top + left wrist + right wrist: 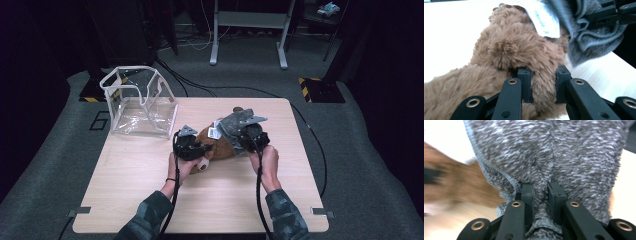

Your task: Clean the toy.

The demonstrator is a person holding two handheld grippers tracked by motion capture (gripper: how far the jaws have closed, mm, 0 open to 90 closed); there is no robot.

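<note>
Right now both grippers sit mid-table w/ a brown plush toy (218, 145) between them. Left gripper (543, 86) is clamped on a fold of the toy's brown fur; in the left gripper view the pads press into the fur from both sides, fur bulging up betw. the jaws. In the high view the left gripper (200, 149) is at the toy's near-left end, the person's left hand (179, 167) behind it.

Right gripper (541, 200) is pinched on a grey knit cloth (554, 152); a gathered ridge of the fabric is squeezed betw. its pads, hemmed edge curling below them. In the high view the right gripper (246, 139) is at the toy's right side, touching the grey cloth (231, 125), which lies over the toy's far-right part. Right hand (266, 162) behind it.

A white label (543, 21) lies on the toy next to the cloth edge, also visible from above (216, 131).

Toy rests on the light wood table (130, 175), about centre. Clear plastic bag (141, 102) w/ white trim stands open at the table's far-left corner, well apart from the toy. Right gripper view is blurred at its left, so brown fur there is just a smear.
</note>
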